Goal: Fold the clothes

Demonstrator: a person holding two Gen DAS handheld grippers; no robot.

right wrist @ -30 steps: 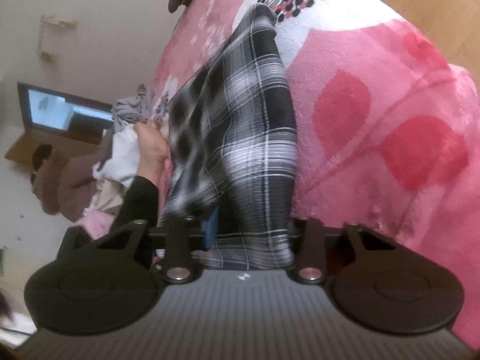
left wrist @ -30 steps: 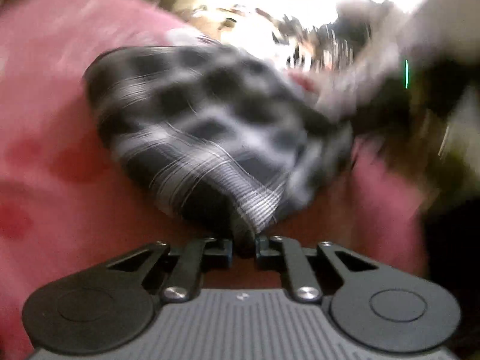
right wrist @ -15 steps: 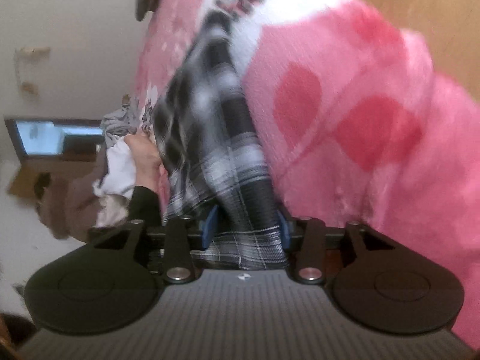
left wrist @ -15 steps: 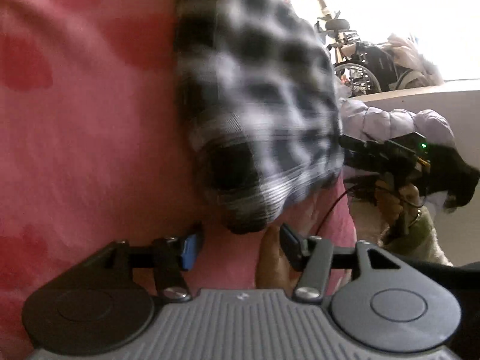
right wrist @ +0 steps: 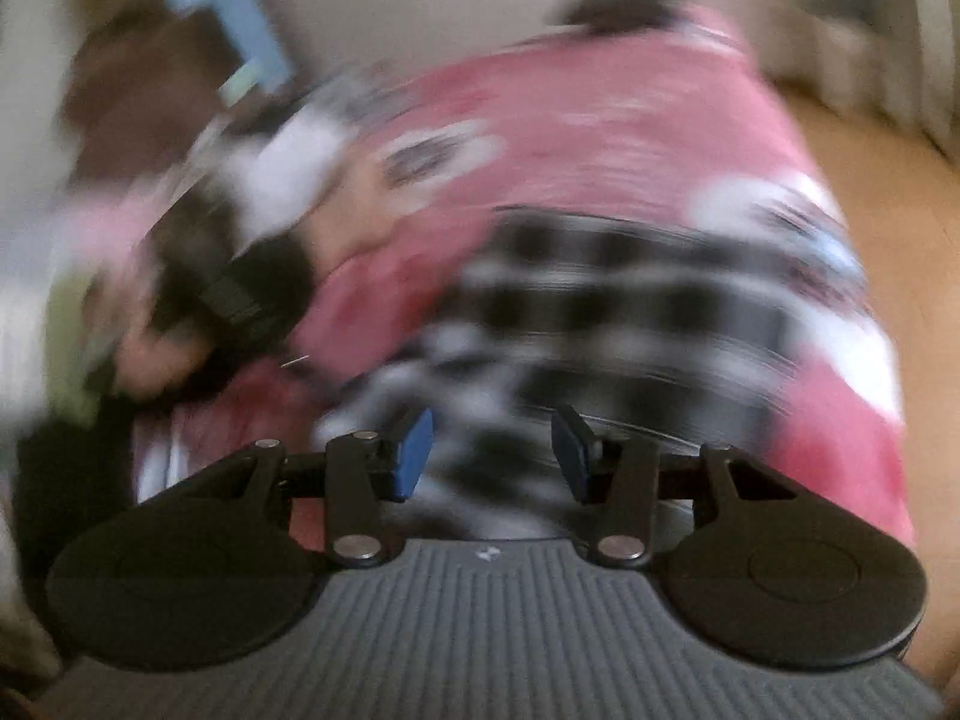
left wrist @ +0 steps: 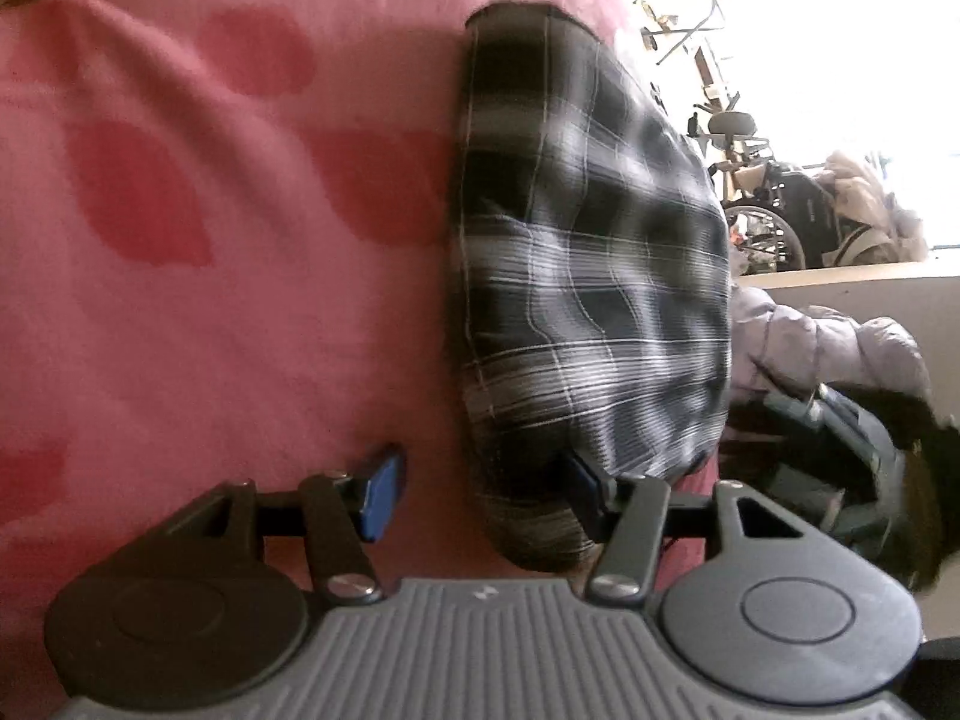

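Where plaid garment lies folded on pink blanket, left gripper stands released, pads spread, right pad at 3 o'clock against cloth edge, left pad over bare blanket. Garment runs toward 12 o'clock from gripper. Puffy jacket at 3 o'clock beyond bed. Right wrist view blurred: right gripper released, nothing clamped, plaid garment on blanket past fingertips, 12 to 1 o'clock.
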